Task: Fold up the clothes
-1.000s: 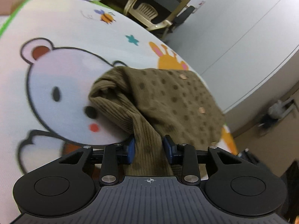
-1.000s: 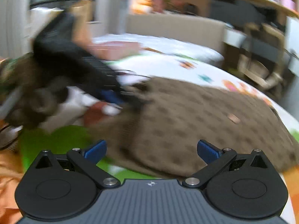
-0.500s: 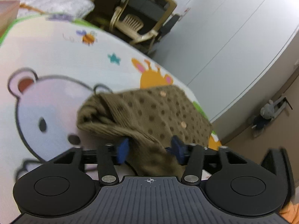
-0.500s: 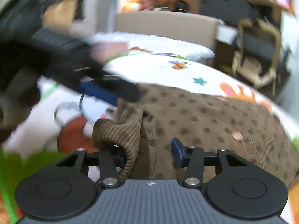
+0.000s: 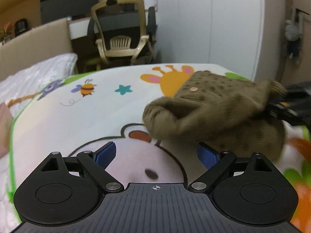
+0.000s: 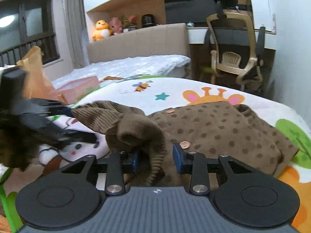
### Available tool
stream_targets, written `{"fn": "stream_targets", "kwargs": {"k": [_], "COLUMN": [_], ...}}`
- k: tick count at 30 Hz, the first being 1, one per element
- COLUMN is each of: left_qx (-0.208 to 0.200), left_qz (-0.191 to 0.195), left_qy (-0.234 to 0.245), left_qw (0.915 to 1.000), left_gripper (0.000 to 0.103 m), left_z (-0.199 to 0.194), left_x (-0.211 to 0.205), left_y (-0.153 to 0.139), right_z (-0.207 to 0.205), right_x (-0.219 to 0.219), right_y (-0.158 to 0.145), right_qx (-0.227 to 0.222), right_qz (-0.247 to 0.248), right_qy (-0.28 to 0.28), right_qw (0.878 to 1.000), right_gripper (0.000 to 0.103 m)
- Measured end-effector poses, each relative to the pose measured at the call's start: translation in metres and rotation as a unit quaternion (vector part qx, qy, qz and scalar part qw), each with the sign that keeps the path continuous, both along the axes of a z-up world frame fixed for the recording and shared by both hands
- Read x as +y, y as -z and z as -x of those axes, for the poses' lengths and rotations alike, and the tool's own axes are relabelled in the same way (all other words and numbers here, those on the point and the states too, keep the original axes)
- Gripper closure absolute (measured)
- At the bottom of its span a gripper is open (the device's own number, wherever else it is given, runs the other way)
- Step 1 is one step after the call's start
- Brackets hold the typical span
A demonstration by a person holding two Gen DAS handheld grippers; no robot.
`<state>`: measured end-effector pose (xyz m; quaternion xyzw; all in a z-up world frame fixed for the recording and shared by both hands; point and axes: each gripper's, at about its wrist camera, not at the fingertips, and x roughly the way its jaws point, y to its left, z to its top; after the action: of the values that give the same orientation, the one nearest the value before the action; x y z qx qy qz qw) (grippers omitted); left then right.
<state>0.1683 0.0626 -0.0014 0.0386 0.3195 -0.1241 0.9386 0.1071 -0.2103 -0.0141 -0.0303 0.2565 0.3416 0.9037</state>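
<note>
The right gripper (image 6: 155, 160) has its blue jaws pinching a ribbed fold of the brown spotted cardigan (image 6: 213, 128), the cloth bunched between them and hanging down over the gripper body. The left gripper (image 5: 156, 154) has its jaws spread wide with nothing between them, poised above the printed bear face on the play mat (image 5: 77, 112), with the cardigan just beyond its right jaw. The garment lies crumpled on the cartoon-patterned mat, one sleeve (image 5: 175, 114) rolled up towards the bear's ear, its copper-coloured buttons (image 6: 184, 144) facing up; the far edge covers part of the orange giraffe print (image 6: 211, 97). In the right wrist view the left gripper appears as a dark blur at the left edge. Behind the mat stand a bed with a white quilt (image 6: 126, 68), a beige office chair (image 6: 235, 52) and plush toys (image 6: 103, 29) on the headboard ledge.
</note>
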Motion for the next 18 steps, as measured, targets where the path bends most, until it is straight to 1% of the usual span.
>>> {"fn": "stream_targets", "kwargs": {"k": [1, 2, 3, 4, 6, 8, 9, 10, 11, 15, 18], "left_qx": [0.005, 0.01, 0.011, 0.009, 0.004, 0.001, -0.002, -0.005, -0.01, -0.036, -0.046], "left_qz": [0.014, 0.031, 0.042, 0.046, 0.047, 0.052, 0.054, 0.056, 0.058, 0.072, 0.08], "left_qy": [-0.005, -0.011, -0.012, -0.011, -0.007, -0.001, 0.002, 0.005, 0.009, 0.027, 0.022], "left_qw": [0.9999, 0.9994, 0.999, 0.9988, 0.9989, 0.9987, 0.9985, 0.9984, 0.9982, 0.9964, 0.9955], "left_gripper": [0.009, 0.009, 0.009, 0.009, 0.01, 0.01, 0.01, 0.01, 0.01, 0.009, 0.008], "left_z": [-0.008, -0.015, -0.019, -0.021, -0.024, -0.027, -0.028, -0.028, -0.027, -0.023, -0.029], "left_x": [-0.001, -0.001, -0.003, -0.005, -0.011, -0.016, -0.018, -0.02, -0.021, -0.019, -0.017], "left_y": [0.001, 0.0, -0.001, -0.002, -0.004, -0.007, -0.01, -0.012, -0.016, -0.028, -0.032], "right_z": [0.005, 0.01, 0.015, 0.019, 0.025, 0.025, 0.024, 0.019, 0.014, -0.013, -0.026], "right_x": [0.002, 0.004, 0.006, 0.008, 0.016, 0.023, 0.025, 0.023, 0.021, -0.007, -0.022], "right_y": [0.0, 0.0, -0.001, 0.0, 0.003, 0.008, 0.009, 0.008, 0.007, 0.0, 0.006], "right_qx": [-0.008, -0.016, -0.024, -0.031, -0.045, -0.052, -0.053, -0.049, -0.045, -0.011, -0.001], "right_qz": [0.003, 0.006, 0.009, 0.013, 0.029, 0.042, 0.045, 0.04, 0.036, -0.005, -0.003], "right_qy": [-0.008, -0.015, -0.023, -0.031, -0.047, -0.047, -0.043, -0.033, -0.023, 0.025, 0.061], "right_qw": [1.0, 1.0, 0.999, 0.999, 0.997, 0.997, 0.997, 0.997, 0.998, 1.0, 0.998], "right_gripper": [0.056, 0.044, 0.037, 0.028, 0.028, 0.028, 0.03, 0.046, 0.057, 0.057, 0.056]}}
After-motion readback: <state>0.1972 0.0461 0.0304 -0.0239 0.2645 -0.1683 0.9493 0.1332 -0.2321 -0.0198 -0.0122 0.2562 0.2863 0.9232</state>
